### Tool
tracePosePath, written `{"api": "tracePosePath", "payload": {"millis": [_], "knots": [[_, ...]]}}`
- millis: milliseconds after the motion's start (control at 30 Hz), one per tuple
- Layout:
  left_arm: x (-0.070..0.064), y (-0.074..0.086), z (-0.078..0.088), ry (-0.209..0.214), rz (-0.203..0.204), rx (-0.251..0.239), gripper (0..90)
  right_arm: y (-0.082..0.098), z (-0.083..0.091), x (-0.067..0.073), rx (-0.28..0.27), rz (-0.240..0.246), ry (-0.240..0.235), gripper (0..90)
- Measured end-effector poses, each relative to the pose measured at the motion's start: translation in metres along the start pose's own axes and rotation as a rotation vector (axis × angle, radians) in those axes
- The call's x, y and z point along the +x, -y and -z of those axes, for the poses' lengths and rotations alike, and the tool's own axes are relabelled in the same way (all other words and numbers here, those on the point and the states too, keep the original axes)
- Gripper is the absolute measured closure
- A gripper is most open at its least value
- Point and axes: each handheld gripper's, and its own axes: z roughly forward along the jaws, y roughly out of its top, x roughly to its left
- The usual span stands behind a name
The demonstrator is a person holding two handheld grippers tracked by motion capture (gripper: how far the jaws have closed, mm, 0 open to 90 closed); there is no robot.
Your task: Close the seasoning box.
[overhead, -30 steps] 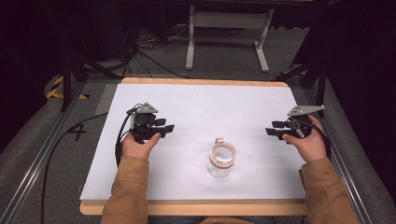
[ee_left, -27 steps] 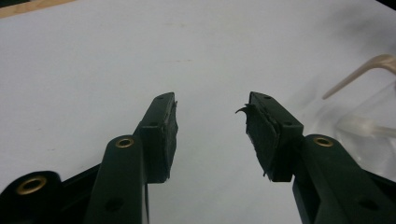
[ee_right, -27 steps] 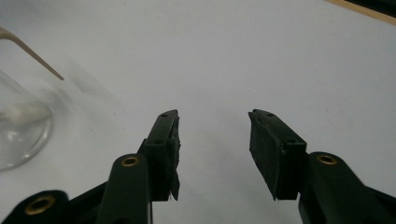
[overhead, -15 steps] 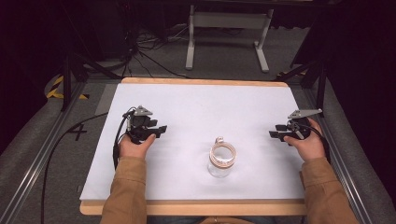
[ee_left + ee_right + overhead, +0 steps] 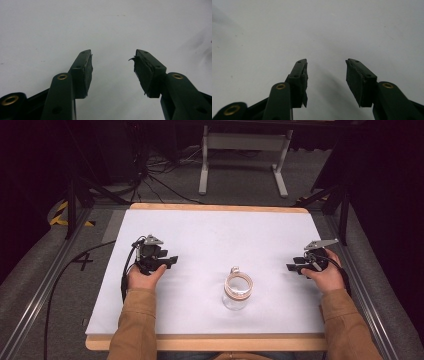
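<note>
A clear glass jar (image 5: pixel 237 291) with a tan lid and a small metal clasp stands on the white table sheet (image 5: pixel 220 235), near the front middle. My left gripper (image 5: pixel 172 261) rests on the sheet well to the jar's left, its jaws pointing right. In the left gripper view that gripper (image 5: pixel 112 66) is open over bare white surface. My right gripper (image 5: pixel 291 268) lies on the sheet to the jar's right, jaws pointing left toward it. The right gripper view shows it (image 5: pixel 325 75) open, nothing between its pads (image 5: pixel 354 77).
The sheet covers a wooden board (image 5: pixel 215 342) whose edge shows at the front and back. Metal rails (image 5: pixel 45 285) run along both sides. Cables (image 5: pixel 150 175) and a white stand (image 5: pixel 245 150) sit on the floor beyond the far edge.
Both hands have drawn slightly toward the front edge of the table. The jar has not moved and both grippers stay open.
</note>
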Motion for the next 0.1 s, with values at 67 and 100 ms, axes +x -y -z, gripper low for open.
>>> {"api": "tracePosePath", "payload": {"millis": [67,100], "knots": [[-0.0007,-0.0002,-0.0002,0.002,0.005,-0.002,49.0,0.0,0.0007,0.0001,-0.001,-0.005,0.001,51.5],[-0.0009,-0.0003,-0.0003,0.002,0.007,-0.004,49.0,-0.0001,0.0009,0.0002,-0.003,-0.01,0.001,51.5]]}}
